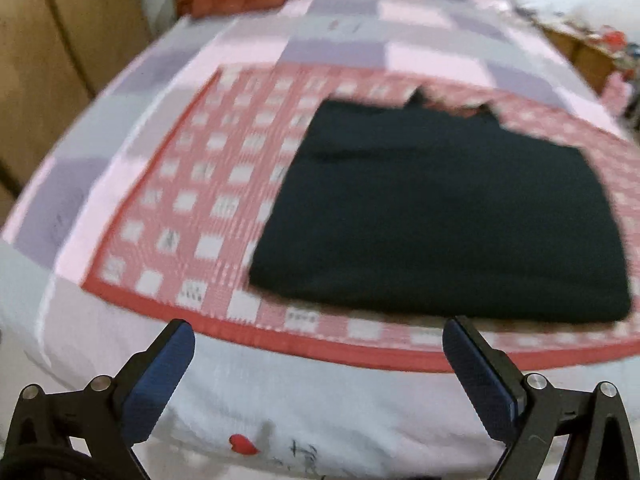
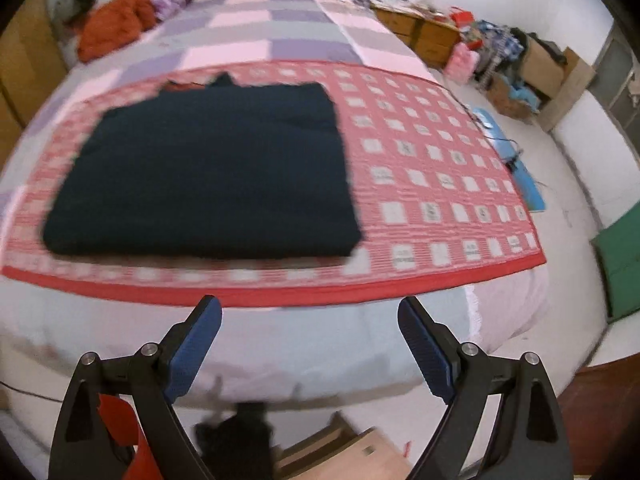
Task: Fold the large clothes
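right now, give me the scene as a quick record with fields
garment: dark garment, folded into a flat rectangle
lies on: red checked mat
under the mat: bed with pink and purple checked cover
left gripper: open, nothing between the fingers, clear of the garment
right gripper: open, nothing between the fingers, clear of the garment
far corner: orange bundle

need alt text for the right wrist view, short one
A dark garment lies folded into a rough rectangle on a red checked mat spread over a bed. The right hand-held gripper hangs open and empty above the bed's near edge. An orange cloth heap sits by the headboard.
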Demonstrator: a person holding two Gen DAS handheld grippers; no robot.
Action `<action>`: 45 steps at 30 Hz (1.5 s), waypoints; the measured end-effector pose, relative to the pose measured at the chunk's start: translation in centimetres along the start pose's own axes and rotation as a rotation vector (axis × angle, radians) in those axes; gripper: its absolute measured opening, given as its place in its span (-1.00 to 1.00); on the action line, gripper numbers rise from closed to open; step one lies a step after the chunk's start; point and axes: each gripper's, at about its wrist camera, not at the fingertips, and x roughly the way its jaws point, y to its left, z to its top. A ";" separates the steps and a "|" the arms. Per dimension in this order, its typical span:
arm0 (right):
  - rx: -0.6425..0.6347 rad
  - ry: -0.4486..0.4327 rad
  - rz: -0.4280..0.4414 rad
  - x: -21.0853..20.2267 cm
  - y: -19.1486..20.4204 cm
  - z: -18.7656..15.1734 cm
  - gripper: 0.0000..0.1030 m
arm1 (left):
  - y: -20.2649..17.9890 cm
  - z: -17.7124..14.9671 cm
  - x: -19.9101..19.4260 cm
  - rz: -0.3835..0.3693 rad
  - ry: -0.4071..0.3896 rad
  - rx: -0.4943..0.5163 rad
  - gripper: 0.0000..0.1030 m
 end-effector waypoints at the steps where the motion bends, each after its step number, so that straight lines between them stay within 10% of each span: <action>1: -0.004 0.006 0.032 -1.6 1.2 0.0 0.78 | -0.6 0.0 -2.4 -0.001 -0.021 0.006 0.99; 13: -0.072 0.023 0.118 -14.6 10.5 -0.5 0.78 | -4.3 1.4 -10.8 -0.131 0.100 0.047 0.99; 19: -0.053 0.075 0.134 -15.0 10.8 -1.4 0.78 | -5.3 0.3 -10.2 -0.156 0.190 0.052 0.99; 45: -0.037 0.033 0.115 -16.7 9.6 0.1 0.78 | -7.0 2.2 -11.6 -0.140 0.136 0.104 0.99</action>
